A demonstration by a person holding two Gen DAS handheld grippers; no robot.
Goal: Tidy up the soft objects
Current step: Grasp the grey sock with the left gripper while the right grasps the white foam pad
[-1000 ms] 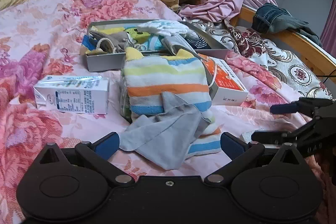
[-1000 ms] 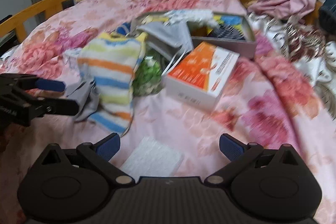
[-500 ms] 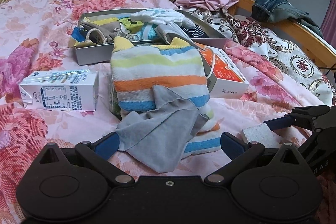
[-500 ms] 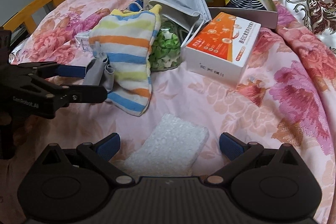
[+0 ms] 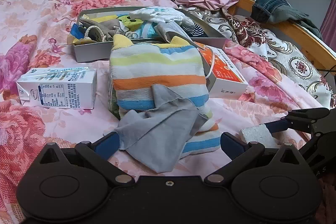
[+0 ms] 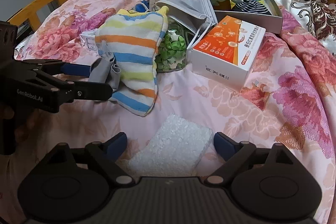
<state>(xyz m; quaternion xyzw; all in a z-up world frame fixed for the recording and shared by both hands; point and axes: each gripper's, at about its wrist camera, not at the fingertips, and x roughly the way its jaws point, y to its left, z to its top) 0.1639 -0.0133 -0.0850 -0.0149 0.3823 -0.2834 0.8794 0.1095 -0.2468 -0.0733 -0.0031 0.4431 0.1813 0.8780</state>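
**Box part-filled, three soft items left on the bed**

Grey box (image 5: 100, 51) at the back already holds socks, cloths & other soft bits, so sorting looks partway thru. Left out: striped towel (image 5: 157, 75), grey cloth (image 5: 159, 135) lying on it, white sponge (image 6: 174, 148) nearer the cameras. Right gripper (image 6: 170, 141) straddles the sponge; jaws have just been closing, right pad about touching, left pad w/ a gap, no grip yet. Left gripper (image 5: 169, 143) is wide open around the grey cloth's edge, not pinching. Milk carton (image 5: 58, 89) & orange box (image 6: 226, 49) are hard goods, prob. stay put.
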